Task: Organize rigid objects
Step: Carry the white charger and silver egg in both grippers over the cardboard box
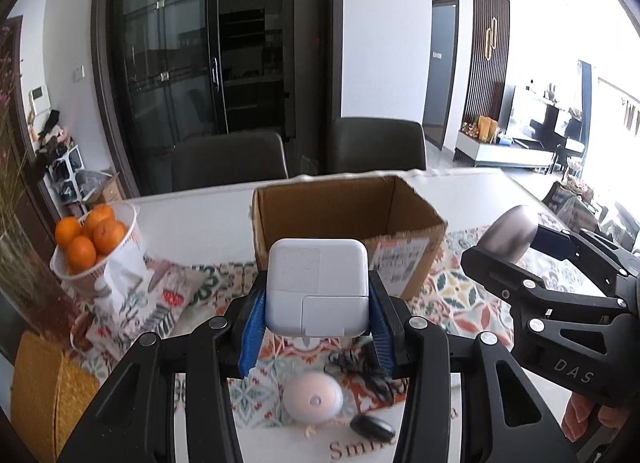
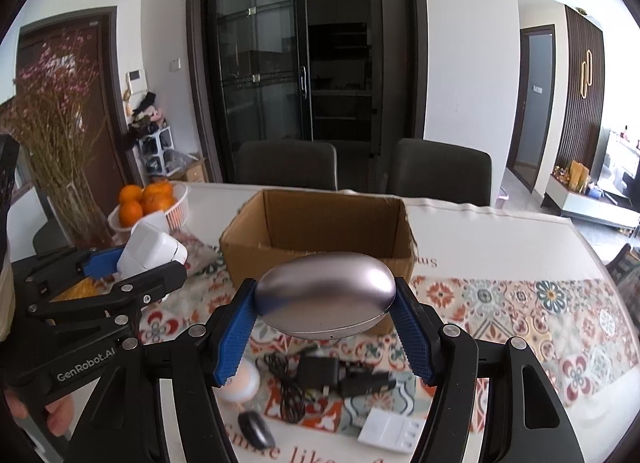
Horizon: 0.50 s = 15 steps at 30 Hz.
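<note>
My left gripper (image 1: 318, 303) is shut on a white square power adapter (image 1: 318, 287), held above the table in front of an open cardboard box (image 1: 344, 223). It also shows at the left of the right wrist view (image 2: 132, 263), with the adapter (image 2: 152, 253). My right gripper (image 2: 326, 303) is shut on a silver oval case (image 2: 326, 297), held in front of the box (image 2: 320, 231). In the left wrist view it is at the right (image 1: 508, 247), level with the box. The box looks empty inside.
On the patterned runner (image 2: 520, 311) lie a black charger with cable (image 2: 320, 379), a round white puck (image 1: 314, 399), a small black oval object (image 1: 372, 427) and a white power strip (image 2: 390, 431). A basket of oranges (image 1: 92, 239) and a vase stand left. Two chairs stand behind the table.
</note>
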Each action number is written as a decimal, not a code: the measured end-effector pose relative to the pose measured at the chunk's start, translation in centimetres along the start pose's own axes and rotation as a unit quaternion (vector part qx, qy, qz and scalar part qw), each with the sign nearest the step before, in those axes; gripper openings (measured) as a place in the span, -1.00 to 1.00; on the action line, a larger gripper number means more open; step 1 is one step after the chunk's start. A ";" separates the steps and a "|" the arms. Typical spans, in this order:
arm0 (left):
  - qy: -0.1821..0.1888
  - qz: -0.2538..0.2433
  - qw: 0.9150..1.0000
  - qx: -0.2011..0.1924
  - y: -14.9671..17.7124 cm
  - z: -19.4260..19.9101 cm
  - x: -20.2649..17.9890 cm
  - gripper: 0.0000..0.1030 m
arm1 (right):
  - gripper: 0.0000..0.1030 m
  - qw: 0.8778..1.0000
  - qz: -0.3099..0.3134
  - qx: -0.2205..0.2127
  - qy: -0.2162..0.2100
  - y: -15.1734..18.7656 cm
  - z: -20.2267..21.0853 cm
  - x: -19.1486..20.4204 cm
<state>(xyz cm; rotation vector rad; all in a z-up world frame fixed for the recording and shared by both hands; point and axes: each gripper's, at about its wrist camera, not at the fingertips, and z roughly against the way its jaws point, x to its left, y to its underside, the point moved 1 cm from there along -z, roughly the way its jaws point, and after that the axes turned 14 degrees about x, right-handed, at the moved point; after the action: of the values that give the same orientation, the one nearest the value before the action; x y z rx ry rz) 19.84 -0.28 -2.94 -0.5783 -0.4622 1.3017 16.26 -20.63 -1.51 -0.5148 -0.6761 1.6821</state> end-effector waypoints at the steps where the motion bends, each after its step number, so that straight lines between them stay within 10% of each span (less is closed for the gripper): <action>1: -0.001 -0.001 1.000 -0.002 -0.4 -0.2 0.1 -0.12 | 0.28 1.000 -0.001 -0.002 0.001 -0.4 -0.1 -0.2; 15: -0.006 -0.003 1.000 -0.015 -6.0 -2.5 0.8 -0.12 | 0.27 1.000 0.009 -0.012 0.003 -6.1 -2.3 -1.7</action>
<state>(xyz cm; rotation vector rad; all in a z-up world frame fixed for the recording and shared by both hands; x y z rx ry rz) 26.09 -0.83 -1.06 -0.5948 -0.4936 1.2953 22.52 -21.06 0.92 -0.5443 -0.6891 1.6900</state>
